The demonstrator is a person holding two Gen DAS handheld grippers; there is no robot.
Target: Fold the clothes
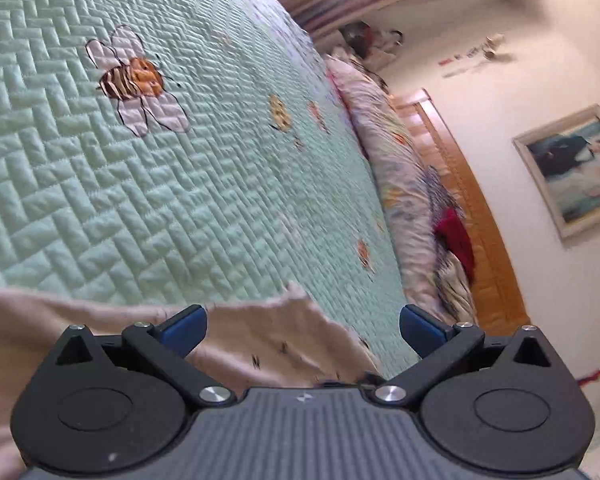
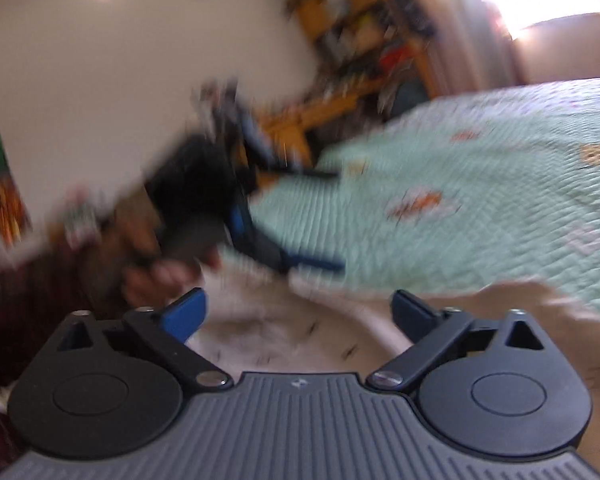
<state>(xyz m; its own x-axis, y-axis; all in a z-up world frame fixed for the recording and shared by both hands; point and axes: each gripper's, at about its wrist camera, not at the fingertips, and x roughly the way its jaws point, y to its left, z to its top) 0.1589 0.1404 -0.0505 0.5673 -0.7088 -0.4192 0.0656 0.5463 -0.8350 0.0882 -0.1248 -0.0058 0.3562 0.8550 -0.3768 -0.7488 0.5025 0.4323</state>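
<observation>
Left wrist view, items held and seen. My left gripper [image 1: 303, 330]: blue-padded fingers [image 1: 184, 328] spread wide apart, nothing between them. Beneath it: a pale beige garment [image 1: 260, 344] with small dark printed marks, lying rumpled on the near edge of the bed. Beyond: a mint-green quilted bedspread [image 1: 100, 200] with an embroidered bee [image 1: 134, 80] and smaller flower motifs. Along the far side of the bed: a heaped floral duvet [image 1: 396, 168] with a red cloth [image 1: 458, 236] on it, against a wooden headboard [image 1: 472, 208]. On the wall: a framed picture [image 1: 576, 168].

Right wrist view, heavily blurred. My right gripper [image 2: 298, 316]: jaws likewise wide apart, empty. Below and ahead of it: the same beige garment [image 2: 292, 340], spread over the edge of the bedspread [image 2: 480, 220]. Ahead at left: my left gripper [image 2: 316, 266] with a hand [image 2: 160, 276] on its grip, low over the cloth; contact with the cloth cannot be told. Behind: a blurred wooden shelf [image 2: 364, 32] of coloured things.
</observation>
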